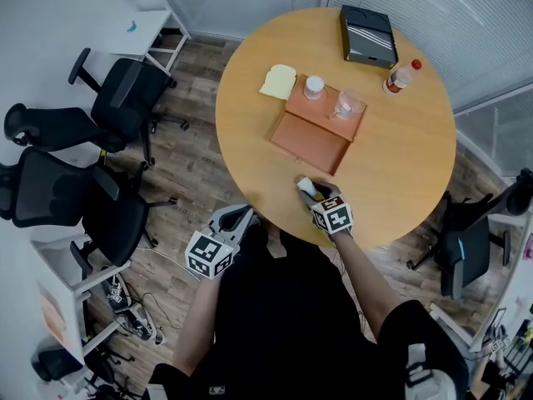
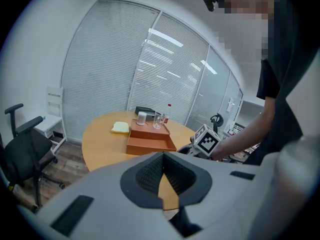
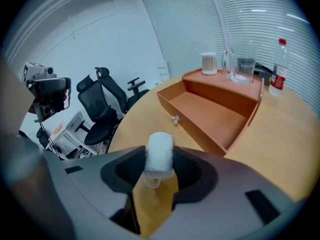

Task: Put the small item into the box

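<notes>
An orange box with its drawer pulled open (image 1: 310,142) (image 3: 215,116) (image 2: 150,144) sits mid-table. A small white cotton-like roll (image 1: 306,186) (image 3: 159,151) stands upright between the jaws of my right gripper (image 1: 310,192) (image 3: 159,159), just in front of the drawer near the table's near edge. Both jaws touch the roll's sides. My left gripper (image 1: 237,219) (image 2: 162,156) hangs off the table's near-left edge, with its jaws together and nothing in them.
On the box top stand a cotton-swab jar (image 1: 314,87) and a clear glass (image 1: 346,105). A yellow sponge (image 1: 278,82), a black case (image 1: 367,35) and a red-capped bottle (image 1: 401,77) lie farther back. Office chairs (image 1: 125,98) stand left of the round table (image 1: 400,165).
</notes>
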A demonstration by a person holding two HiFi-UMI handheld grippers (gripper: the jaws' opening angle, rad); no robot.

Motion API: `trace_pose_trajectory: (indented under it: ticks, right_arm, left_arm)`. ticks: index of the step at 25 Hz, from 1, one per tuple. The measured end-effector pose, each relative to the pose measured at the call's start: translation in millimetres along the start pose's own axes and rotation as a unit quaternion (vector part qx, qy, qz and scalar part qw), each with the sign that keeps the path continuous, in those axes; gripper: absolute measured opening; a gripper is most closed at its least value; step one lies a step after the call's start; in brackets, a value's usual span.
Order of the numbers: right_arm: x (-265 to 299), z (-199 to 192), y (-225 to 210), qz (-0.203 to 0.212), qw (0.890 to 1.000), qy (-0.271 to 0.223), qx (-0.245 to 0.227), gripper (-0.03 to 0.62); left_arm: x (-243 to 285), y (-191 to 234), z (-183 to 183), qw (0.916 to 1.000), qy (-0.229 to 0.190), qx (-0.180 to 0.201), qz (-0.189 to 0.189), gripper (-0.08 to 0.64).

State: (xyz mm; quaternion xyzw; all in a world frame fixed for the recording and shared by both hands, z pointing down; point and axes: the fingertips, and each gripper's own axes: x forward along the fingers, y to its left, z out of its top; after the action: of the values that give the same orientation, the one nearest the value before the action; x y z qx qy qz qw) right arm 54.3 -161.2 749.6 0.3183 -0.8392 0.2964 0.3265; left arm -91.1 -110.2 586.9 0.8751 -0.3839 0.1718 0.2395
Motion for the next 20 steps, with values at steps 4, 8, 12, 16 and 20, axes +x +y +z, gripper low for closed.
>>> trace_pose_trajectory:
  ticks: [4, 8, 12, 16, 20]
  right_arm:
    - [-13, 17, -4, -0.007, 0.999, -0.011, -0.046, 0.169]
    - [-21, 27, -2, -0.023, 0.990, 0.001, -0.136, 0.167]
    - [-29, 36, 0, -0.035, 0.987, -0.002, -0.155, 0.167]
    - [-33, 47, -5, -0.042, 0.986, -0.012, -0.159, 0.167]
    - [-30, 60, -13, -0.042, 0.986, -0.025, -0.158, 0.167]
  left_arm:
    - [5, -3, 1, 1.0000, -0.003, 0.000, -0.008, 0.006]
    - [8, -7, 0, 0.9999, -0.004, 0.000, -0.016, 0.006]
    - [6, -9, -2, 0.9998, -0.006, 0.000, -0.018, 0.006]
    - [4, -9, -3, 0.9998, -0.008, -0.001, -0.017, 0.006]
    - [0, -8, -4, 0.9999, -0.007, -0.001, -0.015, 0.006]
